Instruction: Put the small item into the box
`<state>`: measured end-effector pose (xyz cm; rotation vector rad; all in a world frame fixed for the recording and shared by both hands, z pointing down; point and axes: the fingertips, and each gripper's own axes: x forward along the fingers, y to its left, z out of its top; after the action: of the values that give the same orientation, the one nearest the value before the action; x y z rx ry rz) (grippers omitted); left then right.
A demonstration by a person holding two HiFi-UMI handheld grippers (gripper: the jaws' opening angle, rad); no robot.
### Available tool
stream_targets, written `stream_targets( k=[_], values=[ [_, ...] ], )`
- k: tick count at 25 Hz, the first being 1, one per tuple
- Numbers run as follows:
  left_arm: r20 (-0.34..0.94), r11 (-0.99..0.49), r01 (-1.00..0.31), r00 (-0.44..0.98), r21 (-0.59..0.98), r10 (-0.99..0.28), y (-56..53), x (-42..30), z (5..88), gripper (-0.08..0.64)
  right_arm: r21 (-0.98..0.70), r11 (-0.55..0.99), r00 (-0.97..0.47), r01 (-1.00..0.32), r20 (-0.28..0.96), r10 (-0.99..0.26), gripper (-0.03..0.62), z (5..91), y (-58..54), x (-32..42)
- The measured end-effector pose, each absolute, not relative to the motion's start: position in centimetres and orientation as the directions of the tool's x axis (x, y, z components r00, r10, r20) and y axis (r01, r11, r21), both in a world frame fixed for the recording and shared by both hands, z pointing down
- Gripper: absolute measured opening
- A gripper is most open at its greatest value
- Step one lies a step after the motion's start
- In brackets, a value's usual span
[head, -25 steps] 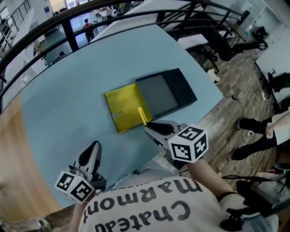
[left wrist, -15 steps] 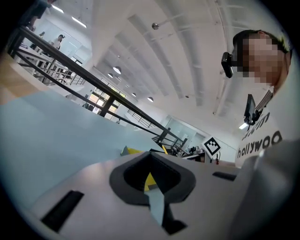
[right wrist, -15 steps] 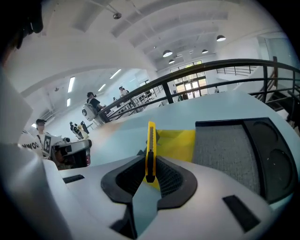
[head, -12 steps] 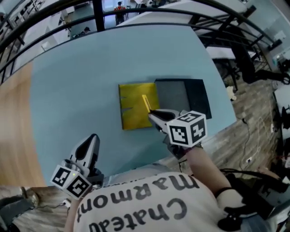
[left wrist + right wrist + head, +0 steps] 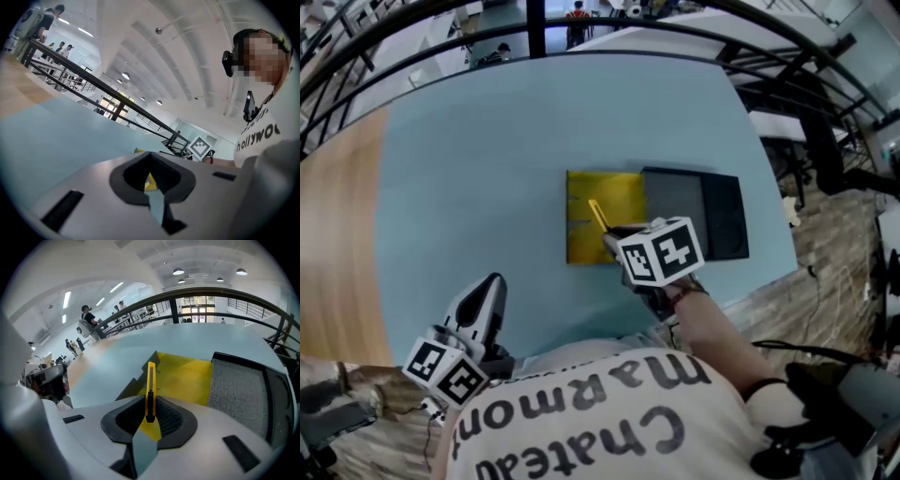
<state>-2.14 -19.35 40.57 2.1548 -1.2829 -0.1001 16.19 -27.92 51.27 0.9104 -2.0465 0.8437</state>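
My right claw point(image 5: 612, 242) pinches a slim yellow utility knife point(image 5: 150, 380) over the black box point(image 5: 727, 220), with its flat yellow flap point(image 5: 619, 192) and grey felt lining point(image 5: 673, 211); left claw point(image 5: 487, 298) closed, empty.

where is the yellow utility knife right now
The yellow utility knife is clamped in the right gripper. In the head view it pokes out over the yellow flap, just left of the black box.

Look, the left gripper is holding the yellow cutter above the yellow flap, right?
No, it is the right gripper that holds the yellow cutter above the yellow flap. The right gripper view shows the cutter pinched between its jaws.
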Motion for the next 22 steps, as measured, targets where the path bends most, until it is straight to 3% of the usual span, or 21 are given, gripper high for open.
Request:
stream_targets(
  k=[22],
  values=[
    [0.210, -0.274, -0.805, 0.435, 0.526, -0.876, -17.8, -8.7, 39.6, 0.002, -0.291, 0.355, -0.384, -0.888, 0.895, -0.227, 0.087, 55.9, -28.5, 13.8]
  ],
)
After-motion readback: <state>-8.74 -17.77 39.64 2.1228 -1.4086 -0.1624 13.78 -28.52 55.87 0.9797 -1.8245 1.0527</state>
